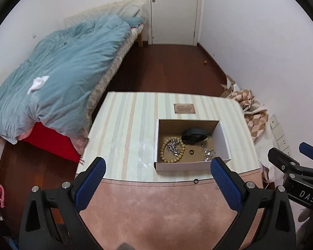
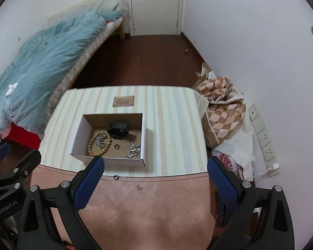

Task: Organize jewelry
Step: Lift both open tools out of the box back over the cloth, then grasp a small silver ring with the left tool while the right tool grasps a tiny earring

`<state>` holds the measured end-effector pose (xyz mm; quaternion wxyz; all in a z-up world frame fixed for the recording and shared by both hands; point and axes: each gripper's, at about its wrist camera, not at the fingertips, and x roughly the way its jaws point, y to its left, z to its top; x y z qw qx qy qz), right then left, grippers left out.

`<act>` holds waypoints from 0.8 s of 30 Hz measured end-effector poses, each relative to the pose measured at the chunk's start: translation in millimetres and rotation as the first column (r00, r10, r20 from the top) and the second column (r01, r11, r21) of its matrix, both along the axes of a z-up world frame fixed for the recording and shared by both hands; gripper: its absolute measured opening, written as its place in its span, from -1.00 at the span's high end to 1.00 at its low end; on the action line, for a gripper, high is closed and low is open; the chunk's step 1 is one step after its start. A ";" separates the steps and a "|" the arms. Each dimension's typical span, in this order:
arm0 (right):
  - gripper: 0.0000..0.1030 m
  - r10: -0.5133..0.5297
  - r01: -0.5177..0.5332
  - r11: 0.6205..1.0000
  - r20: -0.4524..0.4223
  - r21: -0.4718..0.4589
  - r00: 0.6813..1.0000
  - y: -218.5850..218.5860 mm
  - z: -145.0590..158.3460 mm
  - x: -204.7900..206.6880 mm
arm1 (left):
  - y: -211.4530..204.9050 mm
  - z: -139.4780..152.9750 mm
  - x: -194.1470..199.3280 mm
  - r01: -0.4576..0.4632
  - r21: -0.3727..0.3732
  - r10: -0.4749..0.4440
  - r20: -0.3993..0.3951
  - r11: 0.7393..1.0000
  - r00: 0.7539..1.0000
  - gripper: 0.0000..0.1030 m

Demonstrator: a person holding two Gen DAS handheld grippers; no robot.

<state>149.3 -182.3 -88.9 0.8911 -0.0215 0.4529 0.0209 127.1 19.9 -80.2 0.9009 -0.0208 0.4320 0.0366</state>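
Most jewelry (beads [image 2: 99, 143], chain [image 2: 100, 141], a ring [image 2: 117, 146]) is seen boxed [image 2: 145, 137], while a ring [image 2: 116, 177] and earring [image 2: 138, 187] are left outside; both grippers [image 1: 157, 184] [image 2: 155, 184] are held open, empty.

Bare pink mat [image 2: 139, 212] lies before the open-topped box [image 2: 109, 160]; its walls fence the jewelry.

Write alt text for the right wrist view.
An open cardboard box on a striped table holds a bead bracelet, chains and a black ring. The open, empty right gripper hovers over two small pieces lying outside the box.
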 end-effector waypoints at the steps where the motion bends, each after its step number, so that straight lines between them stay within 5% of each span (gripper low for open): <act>1: -0.94 0.001 -0.001 1.000 0.017 0.000 1.000 -0.2 7.2 -5.9 | -0.2 3.8 -3.7 -0.003 0.003 0.003 0.008 1.000 1.000 -0.99; 13: -0.94 0.001 -0.004 0.998 0.055 0.062 0.998 -6.4 37.4 -30.9 | -1.1 39.8 -28.5 -0.028 0.016 0.027 0.062 0.999 0.998 -0.99; 18: -0.94 -0.005 0.004 0.996 0.008 0.094 1.000 -11.8 5.9 -21.6 | -1.5 17.4 -21.1 -0.040 0.035 0.038 0.042 0.999 0.998 -0.99; 21: -0.93 -0.020 0.025 0.994 -0.043 0.110 0.999 -16.6 -41.9 -9.1 | -0.6 -20.1 -11.5 -0.043 0.031 0.043 -0.027 0.999 0.999 -0.99; 23: -0.57 -0.022 0.036 0.991 -0.111 0.130 0.994 -18.5 -82.9 -0.1 | -0.2 -51.8 -7.1 -0.057 0.057 0.062 -0.093 0.997 0.994 -0.99; 24: -0.06 -0.016 0.040 0.989 -0.159 0.145 0.987 -17.8 -106.7 4.4 | -0.5 -68.4 -4.7 -0.055 0.078 0.065 -0.133 0.995 0.989 -0.99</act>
